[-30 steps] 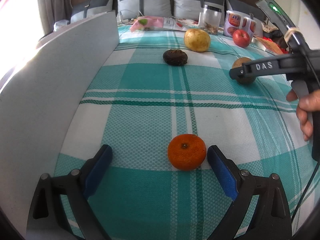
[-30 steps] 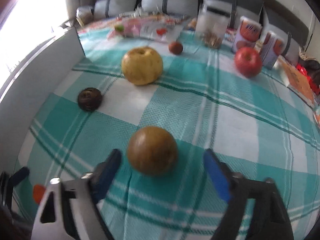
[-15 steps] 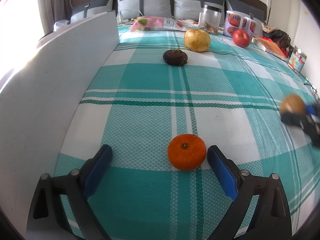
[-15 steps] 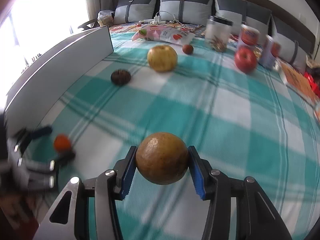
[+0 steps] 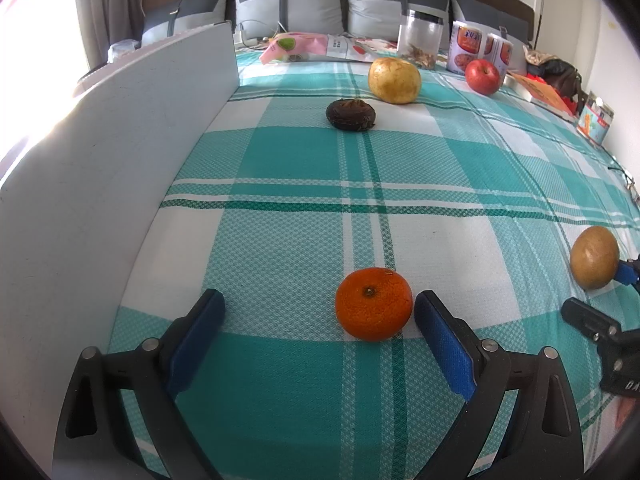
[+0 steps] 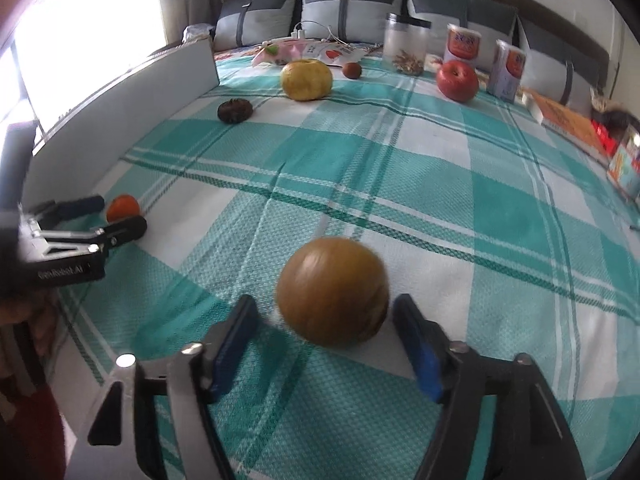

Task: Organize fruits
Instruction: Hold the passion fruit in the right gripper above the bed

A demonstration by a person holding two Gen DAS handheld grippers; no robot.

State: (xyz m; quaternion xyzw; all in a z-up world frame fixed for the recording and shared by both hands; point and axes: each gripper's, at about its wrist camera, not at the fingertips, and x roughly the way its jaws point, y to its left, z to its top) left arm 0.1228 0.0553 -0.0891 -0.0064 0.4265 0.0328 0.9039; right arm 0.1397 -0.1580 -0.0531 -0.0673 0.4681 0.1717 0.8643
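An orange (image 5: 373, 304) lies on the teal checked cloth between the fingers of my left gripper (image 5: 316, 320), which is open; the orange sits close to the right pad. To its right rests a round brown fruit (image 5: 595, 257) on the cloth. My right gripper (image 6: 326, 344) straddles this brown fruit (image 6: 332, 292); its jaws are opening and both pads stand off it. The right wrist view shows the left gripper (image 6: 100, 216) with the orange (image 6: 123, 207) at far left. Farther back lie a yellow fruit (image 5: 394, 80), a dark wrinkled fruit (image 5: 351, 115) and a red apple (image 5: 482, 76).
A white upright board (image 5: 120, 160) runs along the left side. At the back stand a clear jar (image 5: 420, 44), two cans (image 5: 468, 50), snack packets (image 5: 312, 46) and pillows. A small brown fruit (image 6: 352, 70) lies near the packets. Boxes (image 5: 544, 94) line the right edge.
The right gripper shut on the brown fruit, carried it nearer, to the right of the orange, then let it go and spread its jaws. The left gripper and the orange stayed put.
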